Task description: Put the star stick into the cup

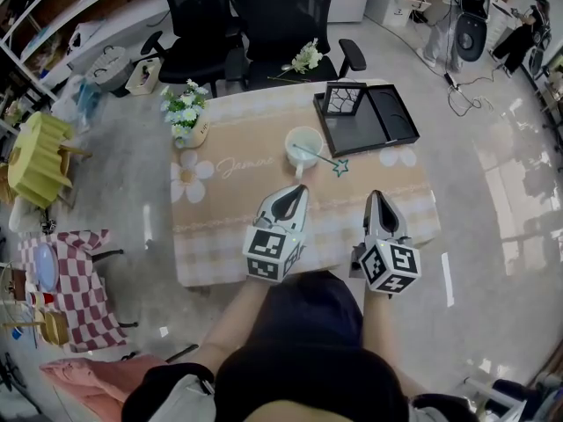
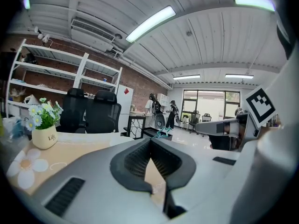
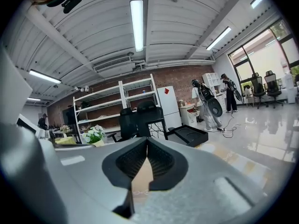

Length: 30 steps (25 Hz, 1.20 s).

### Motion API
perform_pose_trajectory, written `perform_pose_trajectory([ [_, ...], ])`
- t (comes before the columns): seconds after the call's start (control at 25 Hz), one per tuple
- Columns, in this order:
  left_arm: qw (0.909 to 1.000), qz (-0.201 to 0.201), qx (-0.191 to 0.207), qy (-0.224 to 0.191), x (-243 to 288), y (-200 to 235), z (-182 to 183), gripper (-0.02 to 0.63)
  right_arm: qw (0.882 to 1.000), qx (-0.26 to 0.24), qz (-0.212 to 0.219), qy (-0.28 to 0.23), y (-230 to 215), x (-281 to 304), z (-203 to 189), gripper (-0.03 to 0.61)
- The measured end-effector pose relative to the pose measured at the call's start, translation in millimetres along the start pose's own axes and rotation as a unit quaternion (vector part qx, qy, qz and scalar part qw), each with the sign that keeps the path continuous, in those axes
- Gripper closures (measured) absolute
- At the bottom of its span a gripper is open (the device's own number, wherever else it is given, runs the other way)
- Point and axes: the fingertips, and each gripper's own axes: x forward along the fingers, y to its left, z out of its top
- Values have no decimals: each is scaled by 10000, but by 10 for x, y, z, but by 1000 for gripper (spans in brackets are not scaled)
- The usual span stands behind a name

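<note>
Nearest, low in the middle of the head view: left gripper (image 1: 301, 190) and right gripper (image 1: 376, 195) side by side over the near half of the table (image 1: 220, 253). Both with jaws pressed together, nothing between them. Near table edge just under the marker cubes; bare cloth ahead of both tips.

Farther on, at frame centre: white cup (image 1: 303, 144), upright. Star stick (image 1: 339, 166) slanting from the cup's mouth down to the right, star end on the cloth just beside the cup. Open cloth left of the cup as far as the flower pot (image 1: 186, 117) at the far left corner. Black tray (image 1: 387, 121) at upper right, close to the far and right edges. Office chairs (image 1: 264, 16) beyond the far edge.

Left gripper view alone: the star peeking just over the closed tips. Right gripper view: tray and chairs above the tips.
</note>
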Motion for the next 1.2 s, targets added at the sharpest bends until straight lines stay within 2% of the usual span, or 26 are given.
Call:
perform_pose_trajectory([
  [0.2, 10000, 65, 5, -31, -10, 26, 29, 604, 9997, -78, -1, 221, -12, 4, -95, 574],
  [0.56, 9999, 138, 10, 45, -14, 91, -25, 604, 9996, -121, -166, 196, -78, -4, -107, 574],
  [0.88, 9996, 259, -15, 52, -74, 198, -35, 604, 9997, 157, -64, 172, -45, 55, -106, 574],
  [1.2, 9994, 329, -44, 118, -76, 231, -118, 604, 9997, 184, -17, 164, -35, 75, -125, 574],
])
